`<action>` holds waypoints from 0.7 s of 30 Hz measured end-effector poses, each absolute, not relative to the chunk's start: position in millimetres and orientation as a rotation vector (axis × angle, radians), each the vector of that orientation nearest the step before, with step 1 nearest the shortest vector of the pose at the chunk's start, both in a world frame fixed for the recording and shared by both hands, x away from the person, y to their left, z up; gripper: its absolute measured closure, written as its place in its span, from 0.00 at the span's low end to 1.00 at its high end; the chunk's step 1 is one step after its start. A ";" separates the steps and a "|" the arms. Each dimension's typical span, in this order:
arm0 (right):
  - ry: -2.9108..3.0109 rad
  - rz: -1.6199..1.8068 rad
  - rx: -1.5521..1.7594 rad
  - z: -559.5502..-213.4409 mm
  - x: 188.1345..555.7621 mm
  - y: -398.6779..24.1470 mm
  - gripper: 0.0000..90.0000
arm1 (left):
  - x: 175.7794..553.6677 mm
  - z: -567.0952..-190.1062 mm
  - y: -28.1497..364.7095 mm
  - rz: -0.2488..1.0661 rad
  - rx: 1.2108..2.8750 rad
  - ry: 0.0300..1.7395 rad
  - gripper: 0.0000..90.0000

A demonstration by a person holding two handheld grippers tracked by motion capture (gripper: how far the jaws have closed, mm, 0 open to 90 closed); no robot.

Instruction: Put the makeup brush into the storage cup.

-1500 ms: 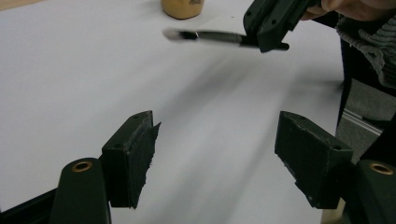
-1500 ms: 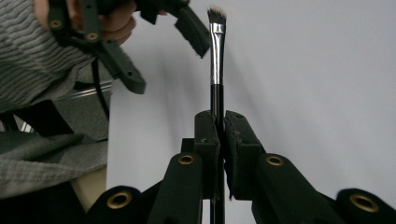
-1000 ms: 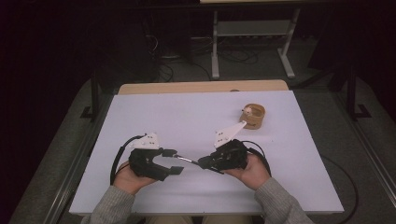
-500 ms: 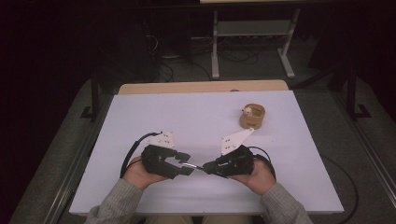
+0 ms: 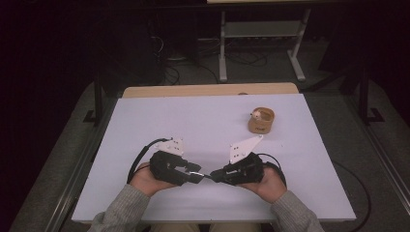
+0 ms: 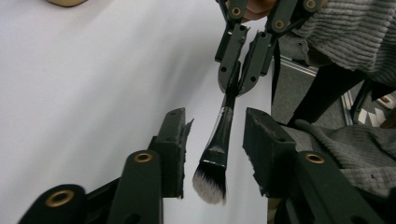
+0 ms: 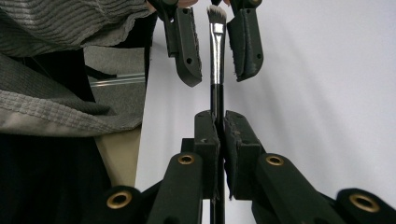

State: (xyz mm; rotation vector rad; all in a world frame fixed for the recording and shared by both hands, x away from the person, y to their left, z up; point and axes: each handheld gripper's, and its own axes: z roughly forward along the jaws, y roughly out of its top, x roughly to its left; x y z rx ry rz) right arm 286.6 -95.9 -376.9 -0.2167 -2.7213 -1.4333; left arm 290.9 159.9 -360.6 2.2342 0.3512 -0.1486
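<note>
Slim black brush (image 6: 219,140), white-tipped bristles.

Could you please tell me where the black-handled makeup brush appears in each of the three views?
High view: the black-handled makeup brush bridges the two grippers, low centre.
Left gripper view: brush at centre, bristles nearest the camera.
Right gripper view: brush upper centre, bristles at the top.
Shared landmark: the white table.

High view looks down on the table (image 5: 145,125); both close gripper views face each other, sharing the brush (image 6: 219,140).
</note>
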 end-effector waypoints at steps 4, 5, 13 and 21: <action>-2.727 -1.427 -0.204 -377.3 286.2 -94.2 0.93 | 291.6 -361.9 160.3 -0.169 2.237 0.347 0.71; -2.728 -1.428 -0.199 -377.4 286.1 -93.7 0.93 | 291.7 -361.9 160.4 -0.171 2.238 0.342 0.72; -2.735 -1.426 -0.177 -377.3 284.2 -93.1 0.93 | 292.7 -362.1 162.2 -0.196 2.243 0.318 0.82; -2.748 -1.413 -0.157 -377.7 282.8 -92.5 0.93 | 292.7 -361.0 161.7 -0.229 2.243 0.284 0.87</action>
